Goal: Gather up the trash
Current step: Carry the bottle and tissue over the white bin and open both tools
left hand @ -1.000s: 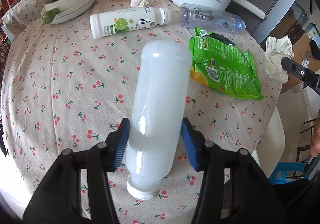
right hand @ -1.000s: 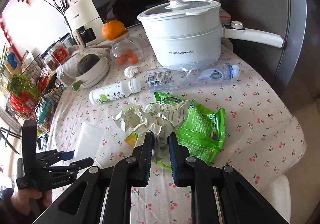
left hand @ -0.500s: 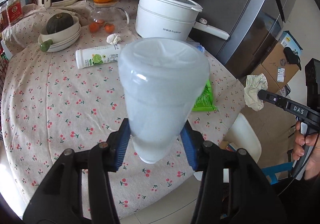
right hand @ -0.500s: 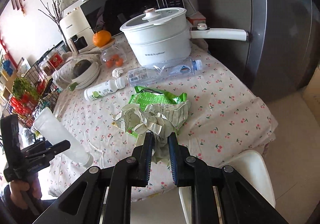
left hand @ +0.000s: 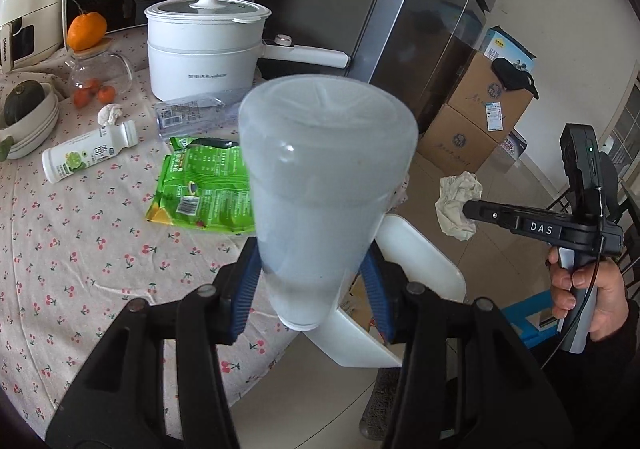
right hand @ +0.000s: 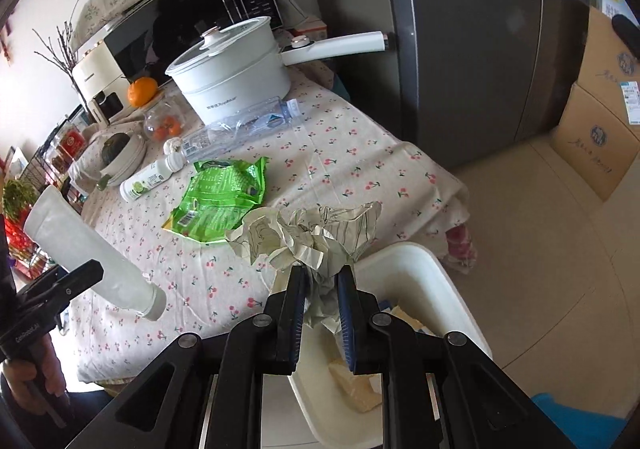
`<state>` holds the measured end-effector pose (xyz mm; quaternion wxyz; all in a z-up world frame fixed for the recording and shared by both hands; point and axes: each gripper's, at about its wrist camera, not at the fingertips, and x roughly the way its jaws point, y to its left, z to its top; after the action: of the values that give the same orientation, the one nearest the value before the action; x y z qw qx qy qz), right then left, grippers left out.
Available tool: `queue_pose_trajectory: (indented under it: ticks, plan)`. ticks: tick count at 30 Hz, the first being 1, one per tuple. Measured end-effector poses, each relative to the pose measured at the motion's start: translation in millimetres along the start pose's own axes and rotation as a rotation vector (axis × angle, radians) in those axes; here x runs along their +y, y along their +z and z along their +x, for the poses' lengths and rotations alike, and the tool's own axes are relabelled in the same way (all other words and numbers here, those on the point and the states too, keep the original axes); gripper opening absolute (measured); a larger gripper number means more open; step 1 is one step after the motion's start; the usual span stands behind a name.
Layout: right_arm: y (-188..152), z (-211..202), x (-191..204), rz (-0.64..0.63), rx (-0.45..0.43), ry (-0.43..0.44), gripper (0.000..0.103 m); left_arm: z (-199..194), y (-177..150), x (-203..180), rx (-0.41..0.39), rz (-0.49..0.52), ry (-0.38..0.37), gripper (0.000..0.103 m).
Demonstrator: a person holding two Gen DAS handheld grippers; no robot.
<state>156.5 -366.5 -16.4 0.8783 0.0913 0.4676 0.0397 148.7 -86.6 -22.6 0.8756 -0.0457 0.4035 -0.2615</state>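
The left gripper (left hand: 310, 289) clamps a cloudy white plastic bottle (left hand: 324, 185) between its blue pads, the bottle lifted clear of the table, its base tilted up toward the camera and its cap end pointing down past the fingers. In the right wrist view the same bottle (right hand: 86, 253) hangs slanted over the table's near edge. The right gripper (right hand: 322, 309) has its fingers drawn narrow on a wad of crumpled paper (right hand: 308, 237), which fans out above the pads; the wad is held in the air just above the rim of a white bin (right hand: 404, 261) standing on the floor beside the table. Some yellowish scraps lie inside the bin. On the cherry-print tablecloth (right hand: 340, 157) remain a green snack bag (right hand: 224, 197), a small white drink bottle (right hand: 150, 181) lying on its side, and a clear crushed water bottle (right hand: 240, 129) just in front of a white pot (right hand: 236, 77). Cardboard boxes (left hand: 476, 117) stand by the refrigerator (right hand: 472, 41).
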Motion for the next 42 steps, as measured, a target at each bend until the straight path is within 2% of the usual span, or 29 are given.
queue_pose_trajectory:
  ticks: [5, 9, 15, 19, 21, 25, 31, 42]
  plan:
    - [-16.3, -4.8, -26.4, 0.062, 0.015, -0.033, 0.017, 34.0, -6.5, -35.7, 0.021, 0.041, -0.098, 0.051]
    - [-25.4, -4.3, -39.4, 0.084, 0.032, -0.060, 0.017, 68.3, -17.1, -58.9, 0.063, 0.073, -0.132, 0.052]
    - [-29.0, 3.3, -56.1, 0.119, 0.065, -0.100, 0.017, 113.3, -34.3, -75.6, 0.137, 0.137, -0.120, 0.052]
    - [-31.0, 8.5, -64.2, 0.135, 0.088, -0.119, 0.017, 127.8, -40.9, -76.1, 0.176, 0.153, -0.098, 0.052]
    - [-31.7, 9.7, -67.6, 0.141, 0.096, -0.126, 0.017, 127.6, -41.8, -75.9, 0.186, 0.155, -0.082, 0.054]
    - [-32.8, 11.6, -71.6, 0.153, 0.108, -0.136, 0.017, 114.2, -37.7, -72.2, 0.156, 0.157, -0.056, 0.077]
    - [-32.3, 20.2, -66.8, 0.142, 0.135, -0.143, 0.018, 94.4, -39.0, -56.7, 0.149, 0.169, 0.018, 0.083]
    - [-31.7, 43.2, -48.4, 0.107, 0.207, -0.156, 0.020, 63.6, -48.0, -29.9, 0.153, 0.177, 0.132, 0.086]
